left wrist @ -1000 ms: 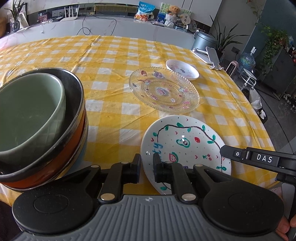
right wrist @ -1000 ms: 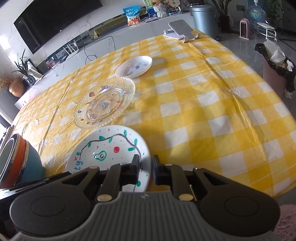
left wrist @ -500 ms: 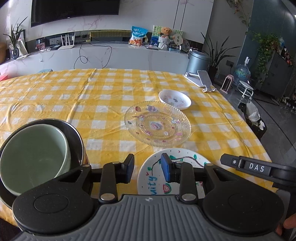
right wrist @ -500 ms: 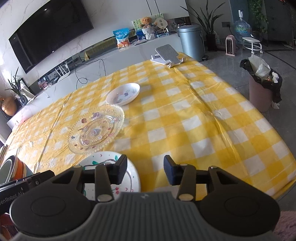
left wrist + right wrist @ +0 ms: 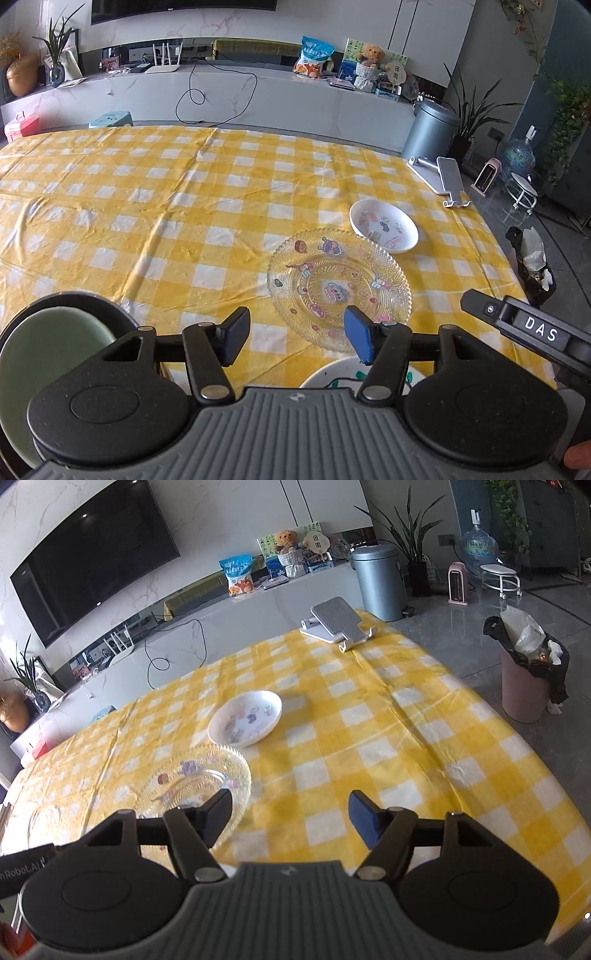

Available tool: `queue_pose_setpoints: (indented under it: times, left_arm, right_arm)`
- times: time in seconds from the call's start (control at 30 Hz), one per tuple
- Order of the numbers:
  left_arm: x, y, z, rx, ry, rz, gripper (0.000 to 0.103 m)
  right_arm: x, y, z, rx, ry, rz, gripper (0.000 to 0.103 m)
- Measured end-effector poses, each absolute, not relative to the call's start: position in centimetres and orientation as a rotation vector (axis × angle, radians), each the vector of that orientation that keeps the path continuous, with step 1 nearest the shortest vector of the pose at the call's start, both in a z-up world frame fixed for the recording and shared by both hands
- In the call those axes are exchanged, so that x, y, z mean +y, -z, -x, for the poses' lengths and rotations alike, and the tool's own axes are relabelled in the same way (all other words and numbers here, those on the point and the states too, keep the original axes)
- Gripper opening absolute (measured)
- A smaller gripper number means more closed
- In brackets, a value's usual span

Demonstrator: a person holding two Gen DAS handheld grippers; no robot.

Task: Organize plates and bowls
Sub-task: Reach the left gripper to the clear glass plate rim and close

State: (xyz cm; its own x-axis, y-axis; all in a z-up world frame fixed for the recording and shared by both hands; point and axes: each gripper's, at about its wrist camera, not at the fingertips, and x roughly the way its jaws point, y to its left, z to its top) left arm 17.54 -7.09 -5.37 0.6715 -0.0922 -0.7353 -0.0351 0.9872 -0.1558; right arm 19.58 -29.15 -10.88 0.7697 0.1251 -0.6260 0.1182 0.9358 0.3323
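At far left the stacked bowls [image 5: 55, 332] sit nested. The left gripper [image 5: 295, 339] and right gripper [image 5: 290, 816], jaws just opened wide, hold nothing. Next, the glass plate [image 5: 338, 284]: probably best pinched at opposite rims, lifted level, then the small white dish [image 5: 384, 230].

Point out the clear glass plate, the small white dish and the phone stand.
clear glass plate [image 5: 338, 290], left wrist view, its patterned centre.
small white dish [image 5: 245, 718], right wrist view, its inner floor with the stickers.
phone stand [image 5: 335, 620], right wrist view, its grey tilted panel.
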Motion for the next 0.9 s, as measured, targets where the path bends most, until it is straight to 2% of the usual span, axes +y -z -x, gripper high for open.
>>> queue_pose_setpoints:
  times: [0.3,0.63,0.9]
  left_arm:
    - [-7.2,6.2,-21.1,0.905,0.048,0.162,0.07]
    - [-6.5,7.9,-23.3,0.956,0.044,0.179,0.07]
    - [-5.3,8.8,-24.0,0.979,0.042,0.235,0.07]
  right_arm:
    - [-28.7,12.8,-23.2,0.729,-0.074,-0.442,0.07]
    - [-28.4,14.7,-24.6,0.825,-0.072,-0.488,0.048]
    - [-28.4,15.7,-24.9,0.868,-0.071,-0.517,0.035]
